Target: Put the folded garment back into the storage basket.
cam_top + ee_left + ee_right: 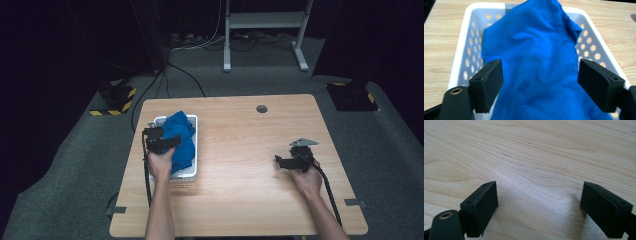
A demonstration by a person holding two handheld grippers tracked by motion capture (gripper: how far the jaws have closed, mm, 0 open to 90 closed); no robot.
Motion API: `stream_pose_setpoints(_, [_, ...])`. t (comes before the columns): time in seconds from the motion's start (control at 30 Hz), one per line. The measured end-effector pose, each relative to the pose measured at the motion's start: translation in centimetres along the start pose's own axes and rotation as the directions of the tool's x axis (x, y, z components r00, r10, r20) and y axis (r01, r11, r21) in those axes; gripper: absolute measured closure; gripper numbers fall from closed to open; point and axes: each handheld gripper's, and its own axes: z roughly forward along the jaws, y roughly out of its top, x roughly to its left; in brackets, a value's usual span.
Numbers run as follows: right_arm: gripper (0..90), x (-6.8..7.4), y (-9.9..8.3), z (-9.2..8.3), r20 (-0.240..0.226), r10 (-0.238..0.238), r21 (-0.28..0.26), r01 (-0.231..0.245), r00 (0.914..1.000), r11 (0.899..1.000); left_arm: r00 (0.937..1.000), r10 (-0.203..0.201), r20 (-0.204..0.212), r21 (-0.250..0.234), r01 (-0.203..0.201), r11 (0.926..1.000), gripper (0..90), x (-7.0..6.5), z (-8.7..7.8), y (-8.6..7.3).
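A white perforated basket (194, 171) (468, 17) stands on the left part of the wooden table (240, 150). A crumpled blue cloth (182, 135) (534, 42) lies heaped in it and rises above the rim. My left gripper (167, 139) (540, 75) hovers over the basket's near half. Its jaws stand wide apart on either side of the cloth, and the pads do not press on it. My right gripper (281, 161) (539, 200) is open low over bare wood at the table's right, with nothing between its jaws.
A small dark grommet (261, 108) sits in the table's far edge. Behind the table stands a white frame on two feet (263, 22), with cables on the grey floor. Black blocks with yellow stripes (116, 100) (352, 95) lie at both far corners.
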Motion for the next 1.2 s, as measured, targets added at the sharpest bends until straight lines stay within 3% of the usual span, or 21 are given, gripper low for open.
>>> stream_pose_setpoints(0.27, [14.2,0.0,0.0,0.0,0.0,0.0,0.0,0.0,1.0,1.0,0.9995,-0.002,0.031,-0.027,0.003,0.9996,13.5,-0.55,-0.1,0.07])
stream_pose_setpoints(0.43, [14.2,0.0,0.0,0.0,0.0,0.0,0.0,0.0,1.0,1.0,0.999,-0.006,0.044,-0.015,0.007,0.9999,14.3,-0.58,-0.09,0.07])
stream_pose_setpoints(0.87, [14.2,-0.01,0.0,0.0,0.0,0.0,0.0,0.0,1.0,1.0,0.998,-0.025,0.059,-0.042,0.027,0.9988,7.6,-0.76,-0.42,0.04])
stream_pose_setpoints(1.2, [14.2,-0.01,0.0,0.0,0.0,0.0,0.0,0.0,1.0,1.0,0.9977,-0.013,0.067,-0.04,0.016,0.9991,6.7,-1.04,-0.54,-0.05])
